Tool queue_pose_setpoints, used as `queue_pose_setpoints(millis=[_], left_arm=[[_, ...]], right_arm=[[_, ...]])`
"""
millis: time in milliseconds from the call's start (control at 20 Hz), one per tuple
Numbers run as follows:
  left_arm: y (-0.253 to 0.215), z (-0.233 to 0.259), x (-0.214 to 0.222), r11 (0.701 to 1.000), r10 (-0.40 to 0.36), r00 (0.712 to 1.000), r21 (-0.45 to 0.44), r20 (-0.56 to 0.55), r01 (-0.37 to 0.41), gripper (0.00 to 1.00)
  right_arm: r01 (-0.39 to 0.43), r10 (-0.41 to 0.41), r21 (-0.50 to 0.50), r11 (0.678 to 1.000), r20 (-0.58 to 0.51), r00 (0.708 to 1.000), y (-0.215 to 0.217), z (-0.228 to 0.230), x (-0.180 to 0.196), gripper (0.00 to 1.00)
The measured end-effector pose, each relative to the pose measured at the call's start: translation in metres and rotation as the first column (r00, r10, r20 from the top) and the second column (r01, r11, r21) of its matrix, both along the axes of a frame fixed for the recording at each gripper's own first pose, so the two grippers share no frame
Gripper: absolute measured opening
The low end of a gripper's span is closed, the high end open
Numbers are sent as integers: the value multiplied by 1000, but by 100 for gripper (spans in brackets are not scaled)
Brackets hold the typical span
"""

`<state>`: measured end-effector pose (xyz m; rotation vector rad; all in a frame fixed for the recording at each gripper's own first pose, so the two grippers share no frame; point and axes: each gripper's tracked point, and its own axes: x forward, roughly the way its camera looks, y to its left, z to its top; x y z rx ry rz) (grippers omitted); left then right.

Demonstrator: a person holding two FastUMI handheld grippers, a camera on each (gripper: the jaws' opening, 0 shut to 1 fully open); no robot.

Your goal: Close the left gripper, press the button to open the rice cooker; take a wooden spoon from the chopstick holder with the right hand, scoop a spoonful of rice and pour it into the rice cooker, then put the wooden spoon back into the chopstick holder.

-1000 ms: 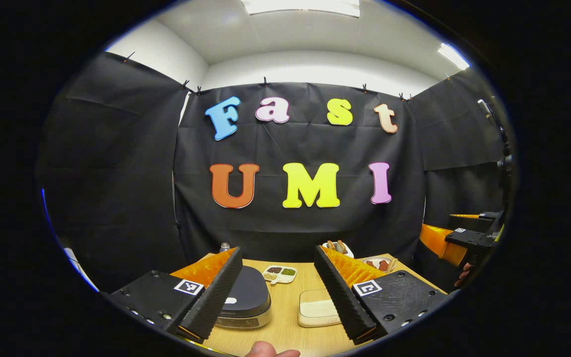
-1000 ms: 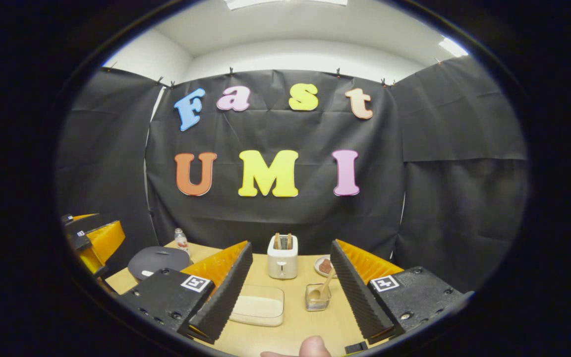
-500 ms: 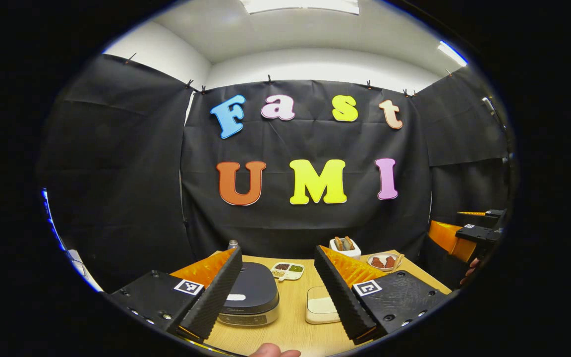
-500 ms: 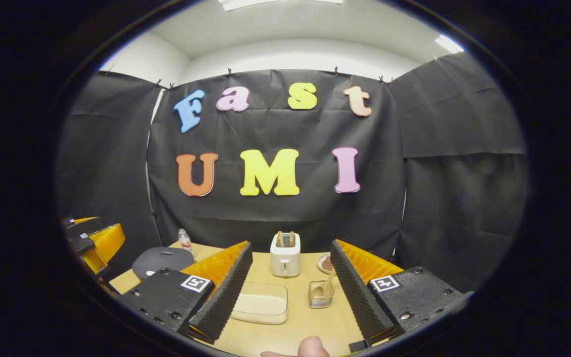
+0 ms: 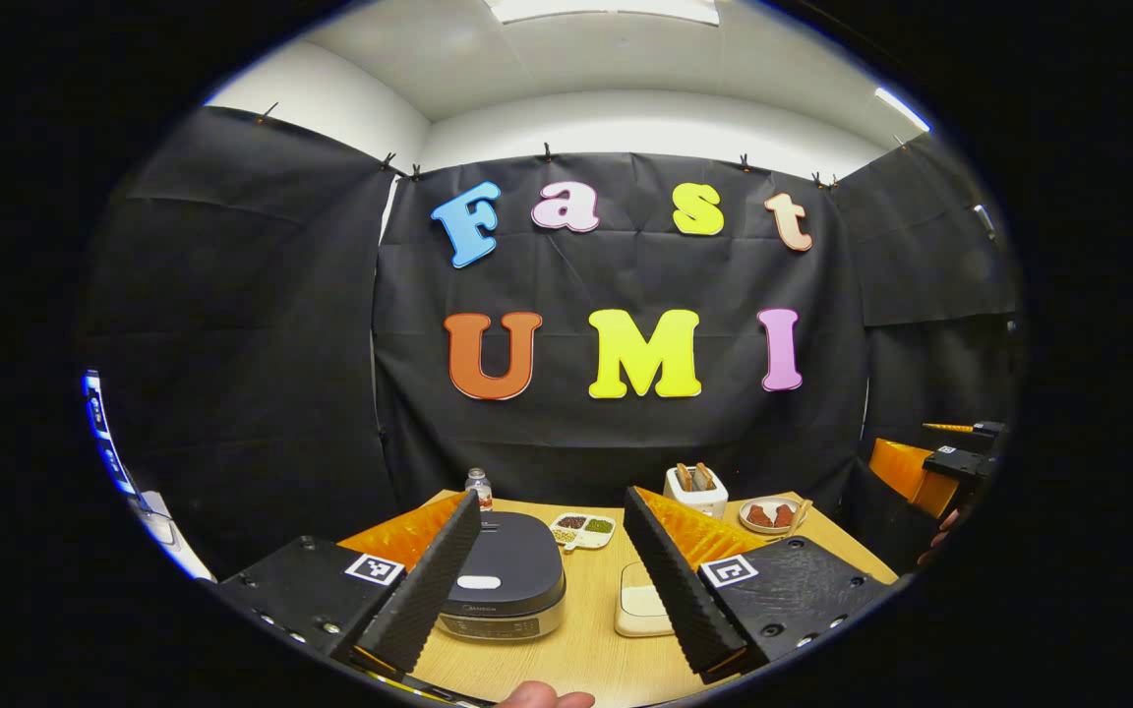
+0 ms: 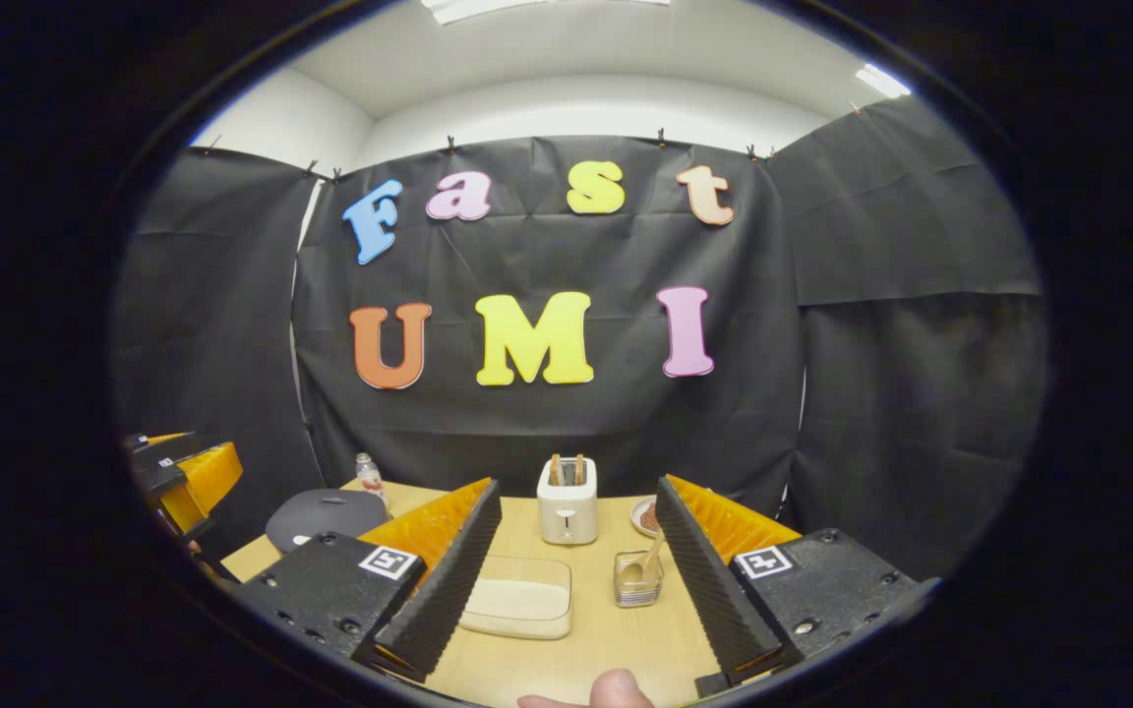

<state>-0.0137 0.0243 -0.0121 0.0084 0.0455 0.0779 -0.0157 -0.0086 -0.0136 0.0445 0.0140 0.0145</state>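
Observation:
The rice cooker [image 5: 512, 580], dark grey with its lid down and a white button [image 5: 478, 582] near the front, sits on the wooden table [image 5: 576, 649] between my left gripper's fingers. My left gripper [image 5: 552, 580] hovers open above the near table edge, holding nothing. A clear box of rice [image 6: 519, 598] lies ahead of my right gripper [image 6: 576, 580], which is open and empty. The glass chopstick holder [image 6: 638, 588] with the wooden spoon [image 6: 649, 562] leaning in it stands just left of the right finger. The rice cooker [image 6: 326, 516] shows at the left.
A white toaster [image 6: 566, 501] with toast, a small plate of food [image 6: 645, 513] and a small bottle [image 6: 367, 477] stand at the back of the table. A sectioned dish [image 5: 583, 529] lies behind the cooker. Black cloth walls close the booth.
The left gripper has swung a little to the left and tipped down, so the cooker now sits more between its fingers. The right gripper has barely moved. Both stay open.

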Motion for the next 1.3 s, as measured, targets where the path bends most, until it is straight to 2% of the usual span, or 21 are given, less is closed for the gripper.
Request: queue_pose_setpoints(millis=[50,100,150,200,300,350,400,450,600,700,750,800,900,950,1000,1050,1100,1150,1250,1300], left_arm=[[0,-1,0,1000,1,1000,0,-1,-1,94],[0,-2,0,1000,4,1000,-2,-5,-4,94],[2,-3,0,1000,7,1000,-2,-11,-7,94],[4,-6,0,1000,12,1000,-3,-19,-12,94],[7,-10,0,1000,19,999,-10,-32,-19,94],[11,-12,1,1000,25,999,-16,-42,-26,94],[14,-15,2,999,32,998,-20,-54,-33,94],[18,-17,1,999,39,997,-25,-70,-40,94],[35,-31,3,996,56,987,-55,-153,-65,94],[49,-45,6,991,78,971,-90,-226,-100,94],[51,-49,8,988,70,965,-116,-253,-102,95],[53,-55,11,985,66,956,-134,-287,-108,94],[60,-74,18,983,49,929,-149,-366,-110,94],[64,-84,22,982,43,911,-150,-410,-114,85],[69,-93,23,981,41,892,-152,-450,-122,90],[69,-100,28,979,21,875,-170,-484,-117,70],[70,-107,35,974,5,855,-193,-518,-122,65],[72,-112,41,970,-8,840,-210,-543,-127,53],[73,-134,46,965,-54,798,-236,-600,-113,43],[72,-146,47,964,-74,771,-243,-632,-107,43]], right_arm=[[1,-1,1,1000,-1,1000,-1,0,1,96],[3,-3,1,1000,-5,1000,-3,-2,2,100],[1,-1,6,1000,-11,1000,-4,-2,3,96],[2,-2,8,1000,-17,1000,-3,-4,4,100],[1,0,9,1000,-22,1000,-4,-5,10,100],[-3,3,7,1000,-25,1000,-4,-6,13,96],[-6,6,4,1000,-29,1000,-4,-7,16,96],[-11,11,2,1000,-33,999,-3,-8,20,100],[-26,26,4,1000,-41,999,1,-9,38,100],[-38,38,3,999,-55,998,4,-14,50,100],[-47,48,7,999,-62,997,8,-15,56,96],[-54,55,11,998,-67,996,9,-17,61,100],[-63,64,16,998,-73,995,11,-19,72,100],[-64,66,18,998,-73,995,12,-19,77,96],[-68,69,16,998,-78,995,12,-20,82,96],[-66,67,13,998,-81,994,10,-22,87,96],[-63,64,13,998,-85,994,8,-24,91,100],[-56,56,12,998,-90,994,4,-25,95,100],[-30,31,16,999,-92,995,-6,-26,101,100],[-13,15,19,1000,-94,995,-13,-27,104,100]])
